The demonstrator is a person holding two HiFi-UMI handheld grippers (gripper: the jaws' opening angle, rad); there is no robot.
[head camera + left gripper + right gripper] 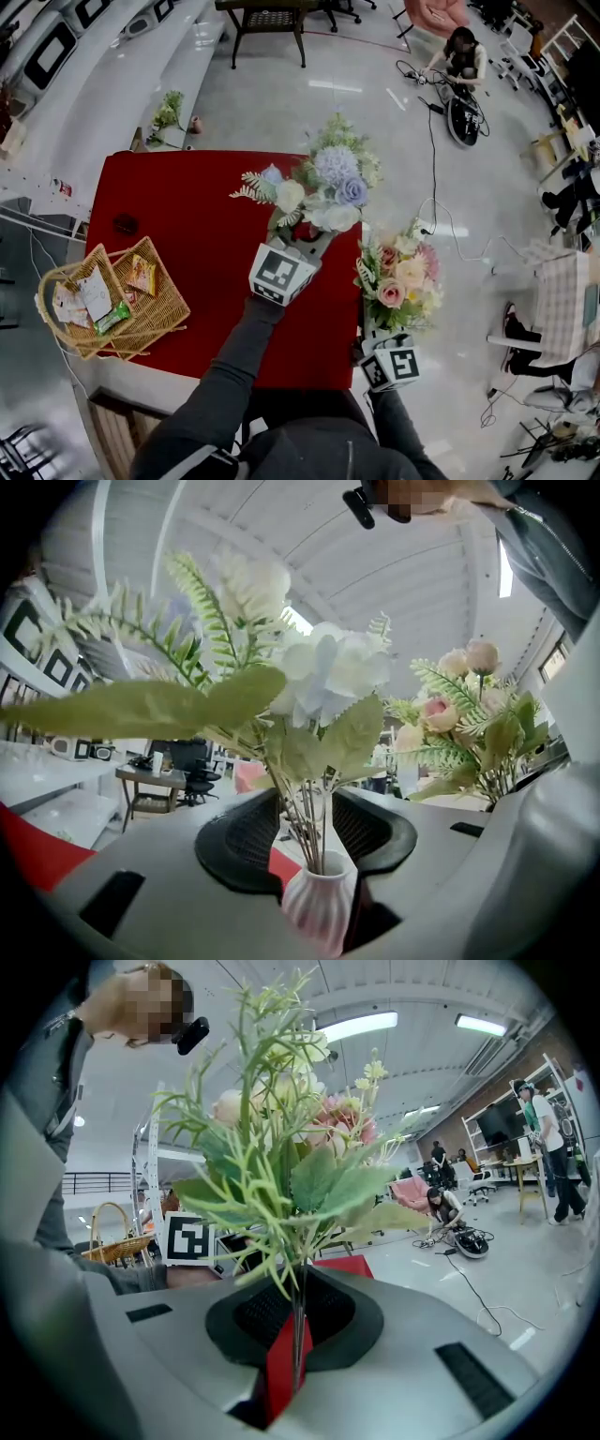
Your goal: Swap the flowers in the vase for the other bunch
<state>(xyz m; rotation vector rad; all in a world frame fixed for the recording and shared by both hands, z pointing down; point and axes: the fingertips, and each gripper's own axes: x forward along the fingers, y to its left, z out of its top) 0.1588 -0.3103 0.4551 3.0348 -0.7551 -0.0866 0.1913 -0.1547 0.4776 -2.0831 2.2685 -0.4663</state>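
Observation:
A bunch of white and blue flowers [323,183] stands in a small white ribbed vase [319,904] on the red table [178,216]. My left gripper [298,236] is at the base of that bunch. In the left gripper view its jaws [309,829] stand apart on either side of the thin stems [309,817] and the vase neck, touching neither. The vase is hidden under the gripper in the head view. My right gripper [377,330] is past the table's right edge, shut on the stems [297,1321] of a pink and cream bunch [403,277] that it holds upright.
A wicker basket [150,323] with snack packets sits at the table's left front corner. A green sprig [169,112] lies on the white counter behind. A person [461,54] sits on the floor at the far right among cables [441,202].

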